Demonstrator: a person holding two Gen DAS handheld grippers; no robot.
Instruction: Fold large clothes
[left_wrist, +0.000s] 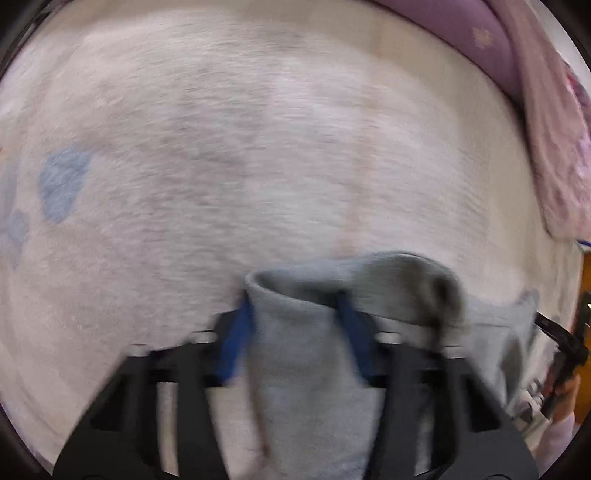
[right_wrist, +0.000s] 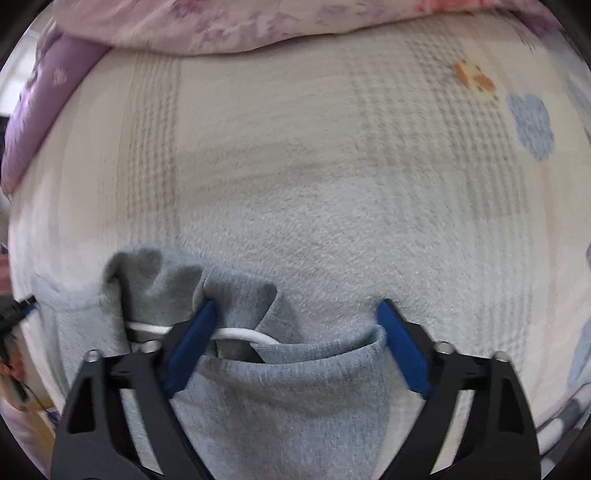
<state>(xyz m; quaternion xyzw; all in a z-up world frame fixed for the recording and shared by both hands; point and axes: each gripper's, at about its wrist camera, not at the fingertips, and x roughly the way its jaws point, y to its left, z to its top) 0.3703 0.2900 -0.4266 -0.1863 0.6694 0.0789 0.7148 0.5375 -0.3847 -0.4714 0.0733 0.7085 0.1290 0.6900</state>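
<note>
Left tongs (left_wrist: 295, 317) clamp bunched grey garment (left_wrist: 314, 369); right tongs (right_wrist: 295, 325) gape over it.

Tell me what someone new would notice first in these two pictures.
A grey garment bunches between both pairs of blue fingers, low in each view, with a white drawstring crossing it. Behind lies a pale bedsheet with blue cloud prints, and a purple floral quilt along the top.

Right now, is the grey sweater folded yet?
Not yet. Done so far: the grey garment lies on the pale bedspread, still bunched. In hand: the left gripper pinches one edge, and the right gripper straddles the edge with the white drawstring. Left: all the folding.
</note>
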